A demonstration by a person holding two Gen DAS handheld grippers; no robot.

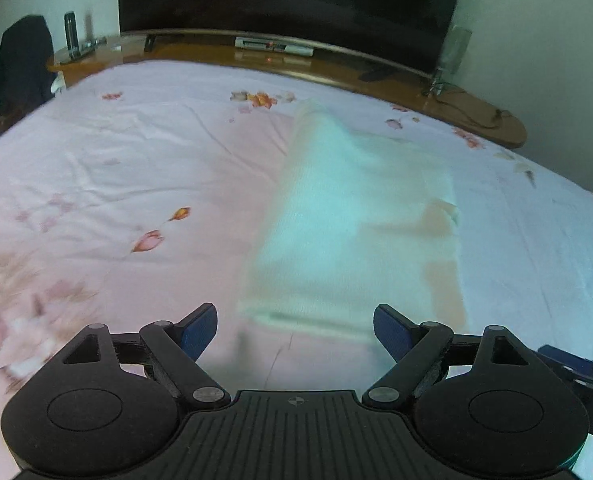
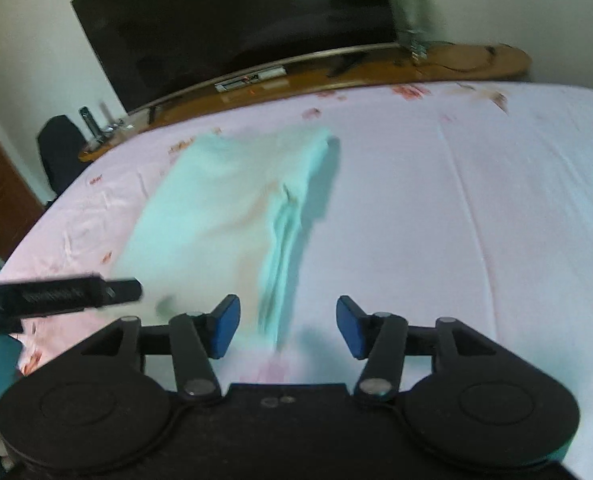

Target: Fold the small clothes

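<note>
A pale mint-green garment (image 1: 356, 220) lies folded lengthwise on the pink flowered bedsheet (image 1: 116, 152), blurred by motion. My left gripper (image 1: 295, 330) is open and empty, just above the garment's near edge. In the right wrist view the garment (image 2: 216, 208) lies left of centre, its layered right edge running toward my right gripper (image 2: 287, 328), which is open and empty above the near end. The left gripper (image 2: 56, 292) shows as a black bar at the left of the right wrist view.
A large dark TV (image 1: 292, 0) stands on a wooden shelf (image 1: 336, 68) past the far edge of the bed. A dark chair (image 1: 24, 60) and a bottle (image 1: 70, 32) stand at the far left. The sheet (image 2: 476, 200) stretches to the right.
</note>
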